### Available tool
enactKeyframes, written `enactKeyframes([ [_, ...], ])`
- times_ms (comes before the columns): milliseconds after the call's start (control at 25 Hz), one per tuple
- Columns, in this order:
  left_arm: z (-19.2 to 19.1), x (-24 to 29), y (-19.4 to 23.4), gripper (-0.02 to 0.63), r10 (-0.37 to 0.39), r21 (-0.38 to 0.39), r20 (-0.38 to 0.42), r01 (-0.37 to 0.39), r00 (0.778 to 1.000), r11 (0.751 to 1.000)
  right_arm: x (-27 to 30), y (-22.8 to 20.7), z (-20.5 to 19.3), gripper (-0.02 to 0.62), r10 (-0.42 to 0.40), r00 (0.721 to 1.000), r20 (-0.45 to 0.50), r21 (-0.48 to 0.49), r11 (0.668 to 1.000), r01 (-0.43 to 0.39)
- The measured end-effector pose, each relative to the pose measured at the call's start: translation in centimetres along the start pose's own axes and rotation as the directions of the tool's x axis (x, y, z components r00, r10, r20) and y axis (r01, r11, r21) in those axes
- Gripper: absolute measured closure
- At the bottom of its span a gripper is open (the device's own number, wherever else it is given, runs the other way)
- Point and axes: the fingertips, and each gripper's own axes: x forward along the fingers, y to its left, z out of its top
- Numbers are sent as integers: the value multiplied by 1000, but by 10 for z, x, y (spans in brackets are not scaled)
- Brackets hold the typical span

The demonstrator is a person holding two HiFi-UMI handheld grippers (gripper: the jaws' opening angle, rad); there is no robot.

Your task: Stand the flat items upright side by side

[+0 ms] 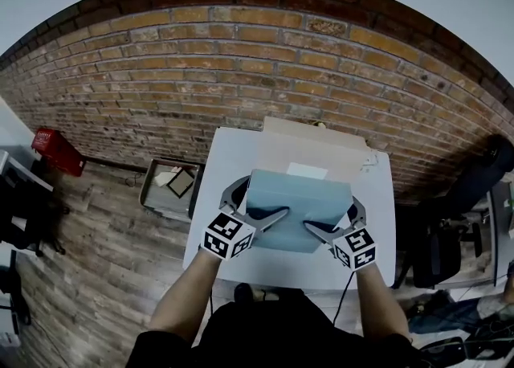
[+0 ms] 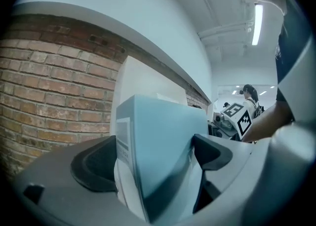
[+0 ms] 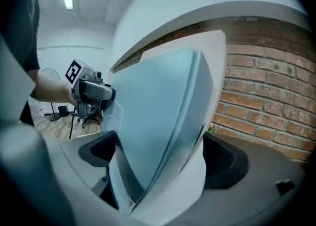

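Grippers on one piece, both of them, and that piece is a flat light-blue box [image 1: 297, 206] held over the middle of the white table [image 1: 225, 157]. The left gripper [image 1: 259, 202] has it by the near left corner. In the left gripper view, the left gripper [image 2: 153, 166] is clamped on the box [image 2: 158, 136], with the dark pads pressing its two sides and a white label down the narrow edge facing the camera. The right gripper [image 1: 337, 222] bites the near right corner. In the right gripper view, the right gripper [image 3: 163, 161] is closed on the box [image 3: 158, 106] as well. A white layer runs along the brick-side face of the blue, also between the jaws, but I cannot tell whether it is part of the box or a second sheet.

From above, the broad blue face shows toward the person, and I cannot tell whether its lower edge meets the tabletop. Just behind it, at the table's far edge, stands a pale cardboard piece [image 1: 313, 137], with the brick wall [image 1: 241, 61] beyond. Down on the wooden floor to the left sits a shallow tray [image 1: 152, 190] with a few flat bits in it.
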Motion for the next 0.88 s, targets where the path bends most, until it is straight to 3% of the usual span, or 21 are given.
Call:
enactKeyframes([
  [160,-4,-19,-10,115,-26,21,9,26,1000,999,-10,13,-1,28,-34,999,19,-47,998,35],
  [520,-33,-50,-26,126,-85,15,-53,86,995,996,-30,41,-15,55,-54,998,17,-11,998,54],
  [680,-52,-56,-24,126,-95,-12,-90,95,991,995,-28,47,-23,60,-14,1000,-20,28,999,15],
  [880,-73,-61,-26,126,-80,20,-150,84,986,996,-29,54,-26,61,26,999,-34,32,999,-25],
])
